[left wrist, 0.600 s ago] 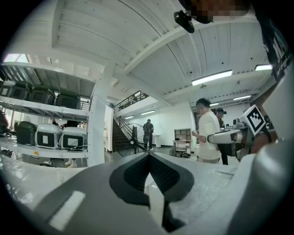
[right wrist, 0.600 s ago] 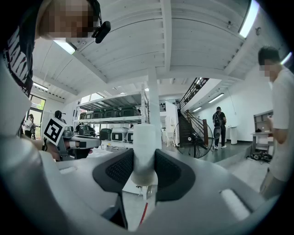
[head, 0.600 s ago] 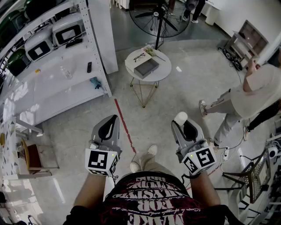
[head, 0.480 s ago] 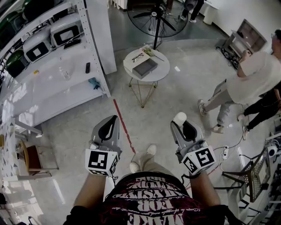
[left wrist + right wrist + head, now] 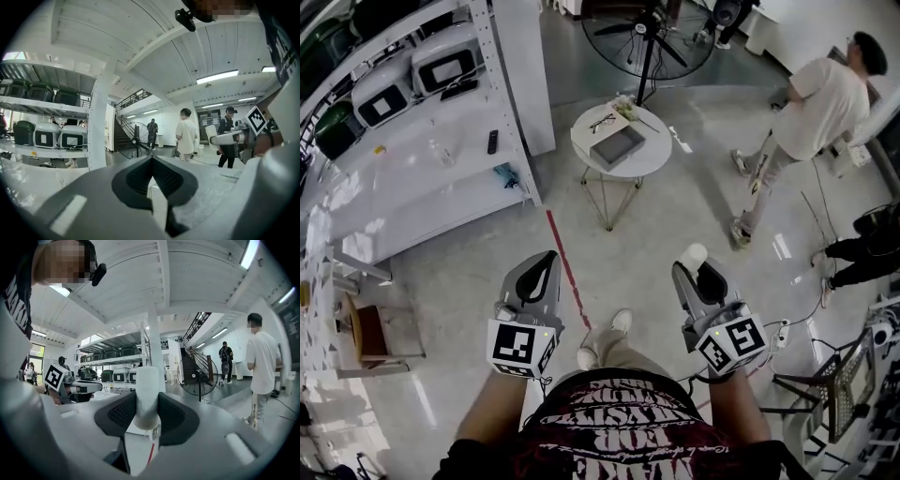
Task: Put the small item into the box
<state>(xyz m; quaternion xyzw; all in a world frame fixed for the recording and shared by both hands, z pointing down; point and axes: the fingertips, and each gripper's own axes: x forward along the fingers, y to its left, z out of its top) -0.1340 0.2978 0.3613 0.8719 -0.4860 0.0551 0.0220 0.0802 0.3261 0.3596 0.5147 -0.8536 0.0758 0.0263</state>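
Bystander (image 5: 820,94) in white wandered off to the top right since last frame. My left gripper (image 5: 546,258) is closed up on nothing. One box (image 5: 617,145) sits on the one round table (image 5: 592,161), which I only get in the head view. Right gripper (image 5: 148,403) is clamped on the single white item (image 5: 147,383), well apart from the box. Its own view shows the pinch best.

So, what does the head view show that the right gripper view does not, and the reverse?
Only the head view: the grey box on the round table, and the holder's shoes. Only the right gripper view: the ceiling lights and the staircase. Both: the white cylinder in the right gripper, the left gripper, the fan, the shelf rack, a person in white.
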